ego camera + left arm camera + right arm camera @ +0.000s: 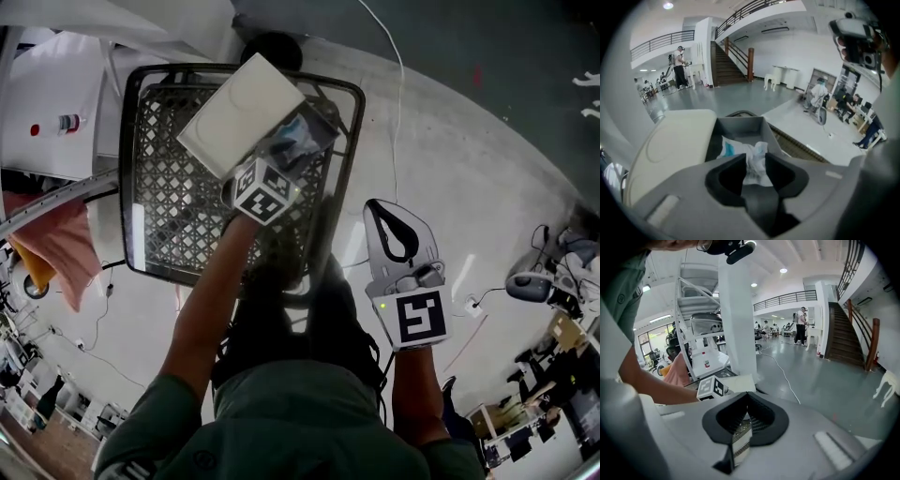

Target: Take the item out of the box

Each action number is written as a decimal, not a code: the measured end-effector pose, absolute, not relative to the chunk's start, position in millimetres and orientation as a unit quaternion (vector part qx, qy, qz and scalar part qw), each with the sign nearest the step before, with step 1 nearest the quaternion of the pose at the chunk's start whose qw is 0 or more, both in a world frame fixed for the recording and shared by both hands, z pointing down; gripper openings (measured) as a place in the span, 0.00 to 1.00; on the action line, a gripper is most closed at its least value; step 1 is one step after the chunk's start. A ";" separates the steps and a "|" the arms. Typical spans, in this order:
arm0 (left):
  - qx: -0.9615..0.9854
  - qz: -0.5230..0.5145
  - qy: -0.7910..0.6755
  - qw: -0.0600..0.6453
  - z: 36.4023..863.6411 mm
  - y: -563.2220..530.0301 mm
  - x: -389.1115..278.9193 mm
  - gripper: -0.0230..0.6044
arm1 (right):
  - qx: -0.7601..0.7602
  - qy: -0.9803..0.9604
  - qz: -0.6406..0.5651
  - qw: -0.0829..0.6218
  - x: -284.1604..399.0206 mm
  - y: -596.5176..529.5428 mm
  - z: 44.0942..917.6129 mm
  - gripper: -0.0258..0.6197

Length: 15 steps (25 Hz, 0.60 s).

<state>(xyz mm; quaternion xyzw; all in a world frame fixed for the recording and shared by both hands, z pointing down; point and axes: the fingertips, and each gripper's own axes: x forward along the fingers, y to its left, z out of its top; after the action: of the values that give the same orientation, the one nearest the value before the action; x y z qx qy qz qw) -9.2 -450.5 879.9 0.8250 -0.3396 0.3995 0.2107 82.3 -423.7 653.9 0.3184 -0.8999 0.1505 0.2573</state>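
**A:** Where are we with this?

**B:** The box (740, 124) sits at the far end of the black basket (169, 211). We can't tell whether it rests on the rim or down inside. Its lid (675, 140) is folded back to one side, and the crumpled packet (743, 150) lies in the open box.

**A:** And our grippers?

**B:** Our left gripper (755, 159) hangs right over the box with its jaws apart. The packet shows in the gap between them, but the pads don't seem to press on it. Our right gripper (746, 394) has its jaws together on nothing and is off to the side above the floor (469, 141), well apart from the box.

**A:** So how do we take it cleanly?

**B:** We'd go a little deeper, so the pads sit either side of the raised fold and not just its edge, then close gently. Thin film probably slips, so a deep bite matters more than force.

**A:** What could go wrong?

**B:** The box looks light. If a jaw catches a wall, or we pull sideways, it may tip or come along with the packet. We lift straight up between the walls. If the box rises too, our right gripper could steady the lid.
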 end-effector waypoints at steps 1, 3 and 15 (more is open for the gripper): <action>0.823 0.401 -0.341 0.214 884.9 -450.9 -9.2 0.24 | 0.318 -0.900 0.152 0.257 81.6 -424.2 656.0 0.05; 0.820 0.396 -0.349 0.221 889.6 -453.0 -9.8 0.23 | 0.316 -0.900 0.153 0.258 80.0 -424.7 659.3 0.05; 0.821 0.366 -0.369 0.236 881.6 -458.1 -14.9 0.07 | 0.318 -0.897 0.162 0.259 71.3 -427.0 657.0 0.05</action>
<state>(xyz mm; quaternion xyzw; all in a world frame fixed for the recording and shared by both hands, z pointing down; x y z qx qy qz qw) -14.9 -458.1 881.6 0.8213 -0.3694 0.3655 0.2356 71.3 -427.0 657.0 0.3181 -0.8975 0.1617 0.2592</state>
